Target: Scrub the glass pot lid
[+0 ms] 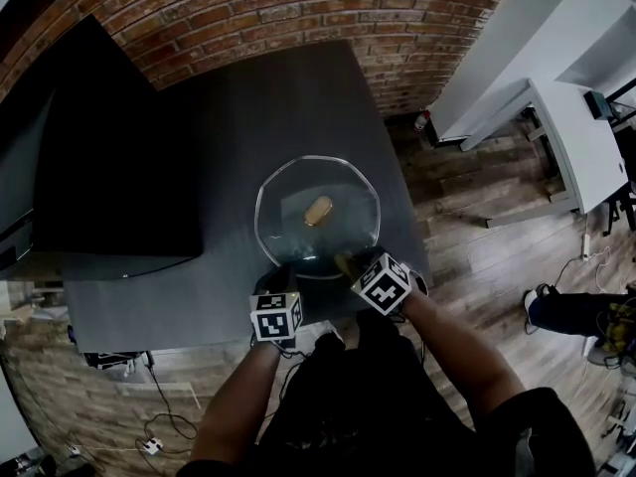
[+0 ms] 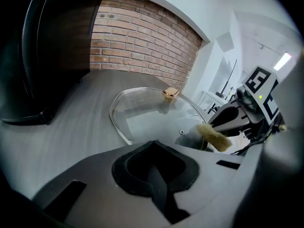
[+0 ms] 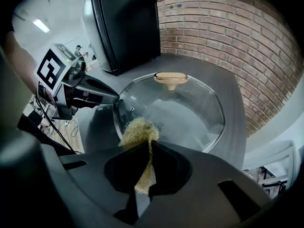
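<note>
The glass pot lid (image 1: 350, 195) lies dome up on the dark grey bench (image 1: 248, 107), its tan knob (image 1: 318, 210) on top, about mid-bench between a black monitor (image 1: 109, 167) on the left and the bench's right edge, with a brick wall (image 1: 298, 8) behind. Both tongs are at the lid's near rim. The right tongs (image 3: 148, 144) are clenched on a golden wire scourer (image 3: 137, 129), whose frayed tuft sticks out past the tips and sits over the near edge of the glass, just beside the small vent hole (image 3: 132, 109). Whether the tuft already presses on the glass cannot be told. The left tongs (image 2: 153, 144) are clenched with nothing between them, and their tip points at the rim on the lid's left side, touching it or very nearly so. The step in hand looks like the scrub itself, at or near its beginning, with 1 tool bracing and 1 scouring. The next move probably calls for firm downward pressure from the scourer and short strokes across the dome and around the knob. The left tip would hold the rim, since a smooth lid on a smooth bench is likely to slide or spin.
</note>
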Available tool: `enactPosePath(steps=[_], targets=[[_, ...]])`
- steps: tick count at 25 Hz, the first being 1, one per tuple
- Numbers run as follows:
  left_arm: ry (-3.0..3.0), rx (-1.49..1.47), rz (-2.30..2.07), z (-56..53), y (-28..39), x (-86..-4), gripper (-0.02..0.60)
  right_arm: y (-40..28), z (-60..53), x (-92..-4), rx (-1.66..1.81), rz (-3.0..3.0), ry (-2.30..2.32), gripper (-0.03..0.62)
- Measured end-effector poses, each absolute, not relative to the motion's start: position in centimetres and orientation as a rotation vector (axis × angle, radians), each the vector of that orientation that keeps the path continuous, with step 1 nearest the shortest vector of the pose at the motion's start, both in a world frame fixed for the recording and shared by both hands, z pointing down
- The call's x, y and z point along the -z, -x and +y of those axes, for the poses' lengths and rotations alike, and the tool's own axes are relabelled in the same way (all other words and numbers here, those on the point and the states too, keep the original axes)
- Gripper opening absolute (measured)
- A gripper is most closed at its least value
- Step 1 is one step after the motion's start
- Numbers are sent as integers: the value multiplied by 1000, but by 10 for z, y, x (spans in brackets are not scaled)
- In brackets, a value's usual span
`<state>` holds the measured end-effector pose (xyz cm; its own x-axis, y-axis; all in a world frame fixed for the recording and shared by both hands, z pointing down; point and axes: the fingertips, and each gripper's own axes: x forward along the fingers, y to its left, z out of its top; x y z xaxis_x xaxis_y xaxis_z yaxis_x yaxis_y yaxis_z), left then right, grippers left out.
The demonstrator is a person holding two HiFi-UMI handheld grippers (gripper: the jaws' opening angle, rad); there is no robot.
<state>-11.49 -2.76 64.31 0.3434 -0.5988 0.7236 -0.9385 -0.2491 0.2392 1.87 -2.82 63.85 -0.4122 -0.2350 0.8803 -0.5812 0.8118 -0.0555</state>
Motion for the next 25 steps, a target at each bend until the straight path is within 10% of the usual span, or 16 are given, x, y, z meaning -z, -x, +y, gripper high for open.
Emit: enactPosePath(steps=[25], targets=[[-2007,-678,-1242,-27,116,-648,34,79,-10,-640,-493,-2093,-555,25]])
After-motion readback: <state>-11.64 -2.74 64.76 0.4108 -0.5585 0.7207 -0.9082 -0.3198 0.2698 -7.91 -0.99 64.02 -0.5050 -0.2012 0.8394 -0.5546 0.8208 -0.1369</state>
